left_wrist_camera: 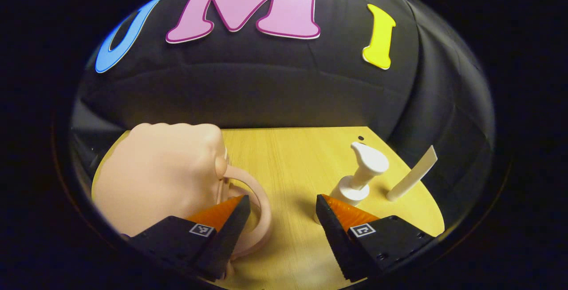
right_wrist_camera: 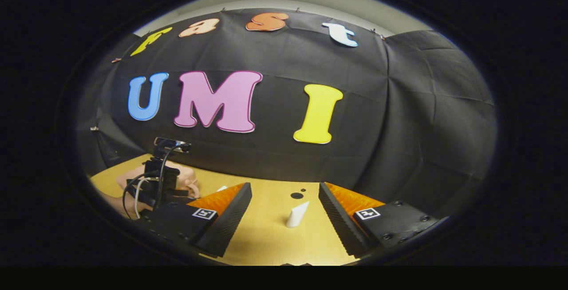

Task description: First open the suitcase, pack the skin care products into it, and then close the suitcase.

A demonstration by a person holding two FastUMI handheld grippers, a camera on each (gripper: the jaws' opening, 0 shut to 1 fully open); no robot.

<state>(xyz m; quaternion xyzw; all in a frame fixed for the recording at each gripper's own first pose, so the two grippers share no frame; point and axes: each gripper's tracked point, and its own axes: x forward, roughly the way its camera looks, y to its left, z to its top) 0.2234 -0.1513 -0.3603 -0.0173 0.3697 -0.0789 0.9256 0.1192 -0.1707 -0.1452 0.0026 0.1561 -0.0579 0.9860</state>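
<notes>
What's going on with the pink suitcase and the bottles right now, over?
Both hand-held grippers open, left, right. Pink suitcase shut, handle by the left fingers. Pump bottle and tube standing, unpacked.

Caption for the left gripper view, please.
Open left gripper above the wooden table, pink suitcase at left, white pump bottle and tube at right.

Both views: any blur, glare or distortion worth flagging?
Left gripper view: strong fisheye bowing, the near pink suitcase soft, the pump bottle and tube sharp with soft shadows on the table. Right gripper view: dimmer, no glare, the tube crisp.
</notes>
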